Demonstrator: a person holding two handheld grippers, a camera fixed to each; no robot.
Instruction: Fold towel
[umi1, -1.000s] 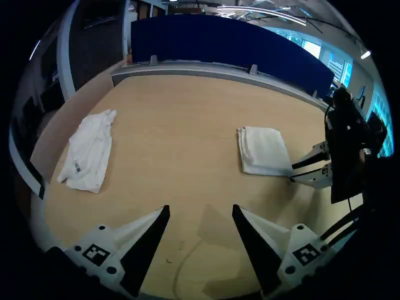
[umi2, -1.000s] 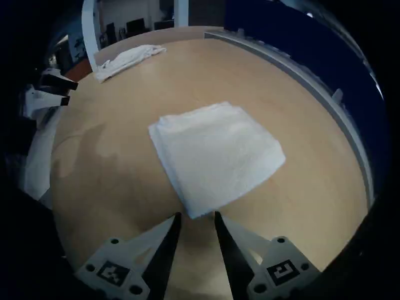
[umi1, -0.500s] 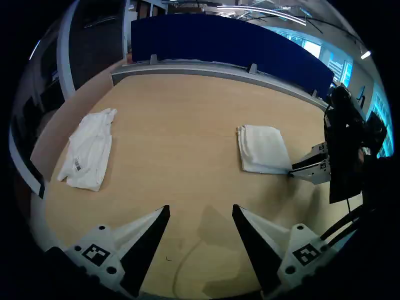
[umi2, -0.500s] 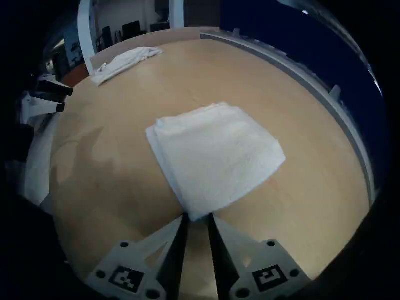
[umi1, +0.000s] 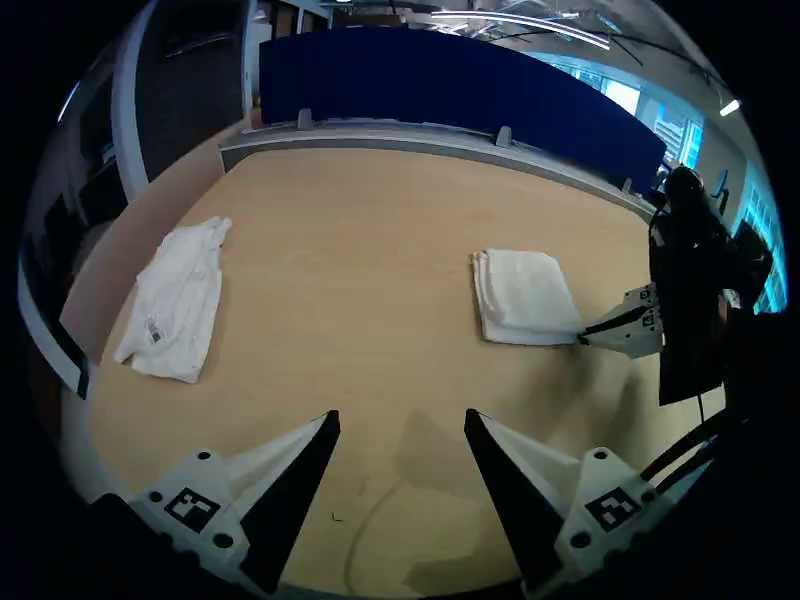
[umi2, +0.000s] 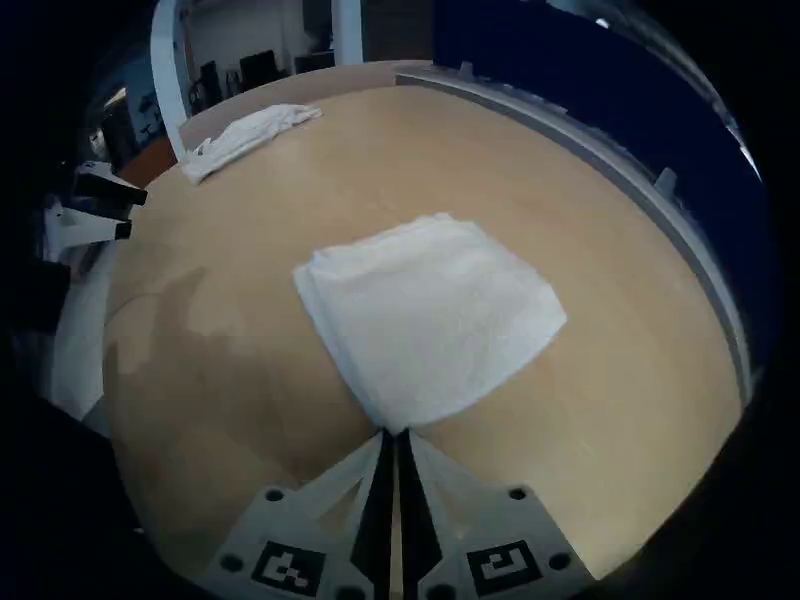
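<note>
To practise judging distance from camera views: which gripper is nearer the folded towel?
Right. The right gripper is shut on the folded towel's near corner; the left gripper hangs open, well back across the table from it.

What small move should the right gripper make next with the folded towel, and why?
Probably lift that corner slightly: the right gripper looks closed on the near corner of the folded towel, which lies flat on the table.

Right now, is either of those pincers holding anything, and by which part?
The right gripper pinches the folded towel by its near corner; the left gripper is open and empty.
</note>
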